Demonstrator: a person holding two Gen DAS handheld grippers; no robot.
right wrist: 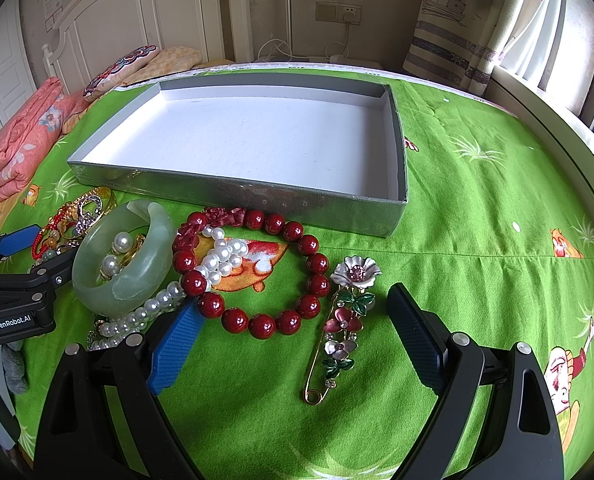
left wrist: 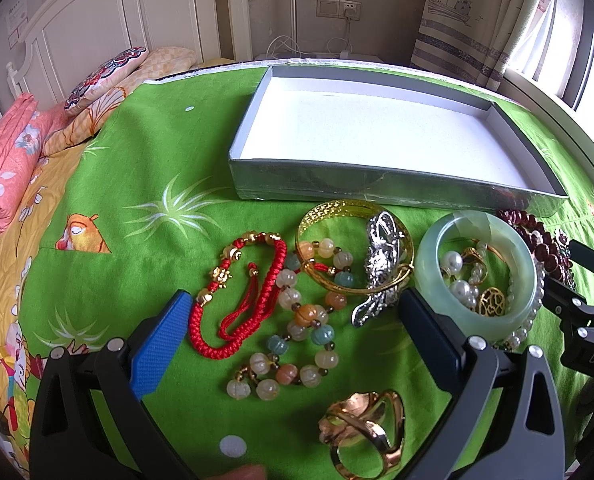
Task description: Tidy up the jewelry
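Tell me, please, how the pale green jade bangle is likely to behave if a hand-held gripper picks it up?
The jade bangle looks like a thick, rigid stone ring, so it should stay stiff and probably feel heavy for its size. Its glossy surface may slip between the pads. Pearls and gold pieces lie inside it and a pearl strand passes beside or under it, so lifting could drag them.

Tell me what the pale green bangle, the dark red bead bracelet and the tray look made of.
Green bangle: probably jade or similar stone, translucent, polished, cloudy veining.
Red bead bracelet: glossy beads with sharp highlights, perhaps glass, lacquer or polished stone.
Tray: seemingly cardboard, silvery-grey outside, matte white inside.
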